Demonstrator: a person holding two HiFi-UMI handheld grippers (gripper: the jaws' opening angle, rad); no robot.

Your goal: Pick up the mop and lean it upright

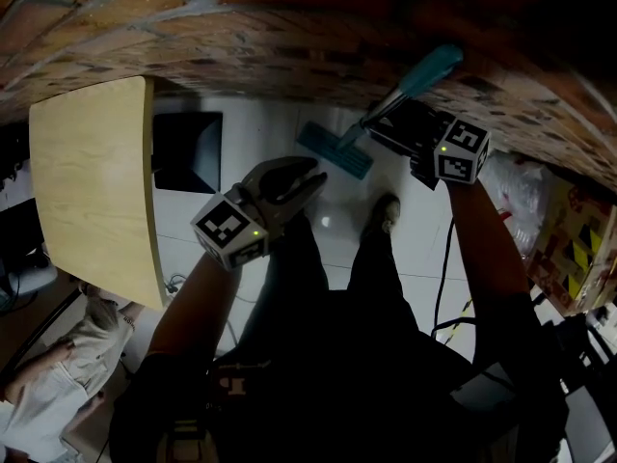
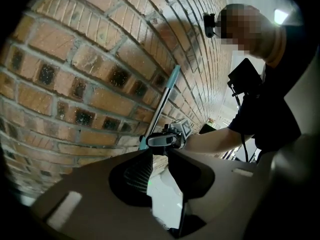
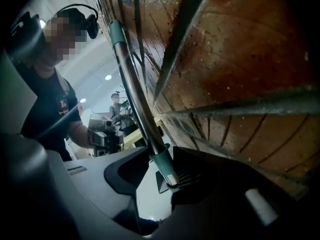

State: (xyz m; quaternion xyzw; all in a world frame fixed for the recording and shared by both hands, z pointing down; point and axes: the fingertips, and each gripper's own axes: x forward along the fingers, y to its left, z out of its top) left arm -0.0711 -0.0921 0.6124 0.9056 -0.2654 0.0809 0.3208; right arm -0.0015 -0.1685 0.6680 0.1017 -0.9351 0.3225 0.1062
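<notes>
The mop stands steeply by the brick wall (image 1: 289,37), its flat teal head (image 1: 335,149) on the white floor and its teal grip (image 1: 429,70) up near the bricks. My right gripper (image 1: 378,125) is around the metal pole (image 3: 132,79). There the pole rests against one jaw, with a gap to the other, so the right gripper (image 3: 162,159) is open. My left gripper (image 1: 307,177) hovers lower and to the left, away from the mop. It is open (image 2: 159,159) with only floor showing between its jaws. From the left gripper view the pole (image 2: 162,101) runs up along the bricks.
A light wooden table (image 1: 92,181) stands at the left, with a dark square mat (image 1: 188,150) on the floor beside it. Plastic bags (image 1: 525,196) and boxes crowd the right side. Another person (image 1: 48,374) sits at the lower left. My shoe (image 1: 384,212) is just behind the mop head.
</notes>
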